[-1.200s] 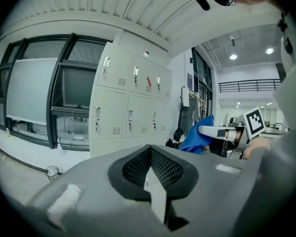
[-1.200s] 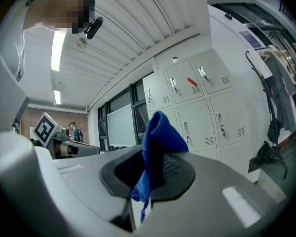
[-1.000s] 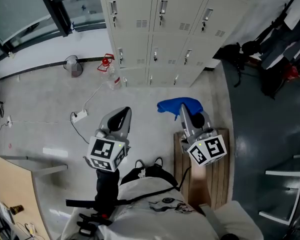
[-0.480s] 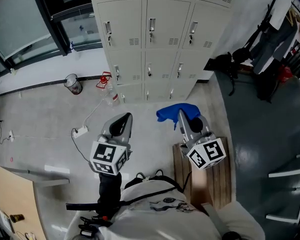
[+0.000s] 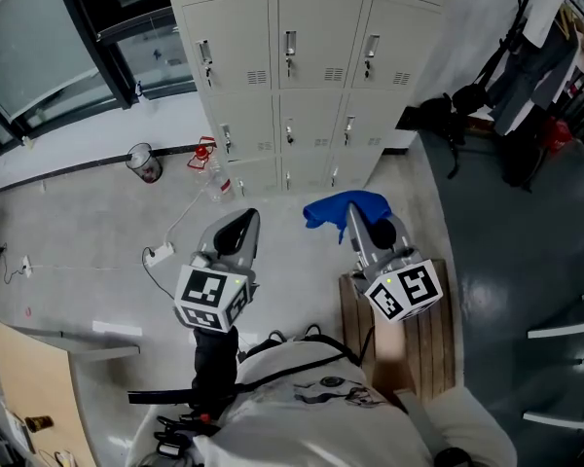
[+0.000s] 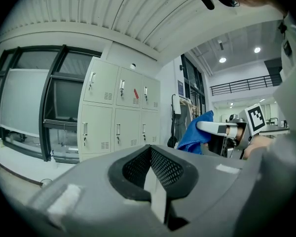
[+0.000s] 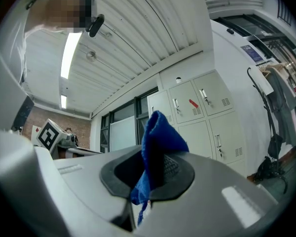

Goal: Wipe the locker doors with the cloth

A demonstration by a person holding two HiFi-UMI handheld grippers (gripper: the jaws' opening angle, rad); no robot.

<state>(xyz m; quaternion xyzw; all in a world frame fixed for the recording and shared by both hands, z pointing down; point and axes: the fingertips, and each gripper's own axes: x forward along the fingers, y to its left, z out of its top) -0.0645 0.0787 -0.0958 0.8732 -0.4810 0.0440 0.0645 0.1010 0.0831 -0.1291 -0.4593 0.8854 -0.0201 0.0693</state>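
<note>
A bank of pale grey locker doors (image 5: 292,66) stands ahead of me, also seen in the left gripper view as lockers (image 6: 118,115) and in the right gripper view as lockers (image 7: 207,117). My right gripper (image 5: 350,212) is shut on a blue cloth (image 5: 346,207), which bunches out of its tip; the cloth (image 7: 155,147) pokes up between the jaws. My left gripper (image 5: 243,224) is shut with nothing in it. Both grippers hang well short of the lockers. The left gripper view shows the cloth (image 6: 195,132) off to the right.
A small waste bin (image 5: 144,162), a red-capped bottle (image 5: 212,168) and a white cable with power strip (image 5: 158,254) lie on the floor left of the lockers. A wooden pallet (image 5: 433,334) is under my right side. Bags (image 5: 448,115) sit beside the lockers on the right.
The view has tilted up and closer to the lockers, showing more rows of doors. Both grippers keep their pose, the cloth still held.
</note>
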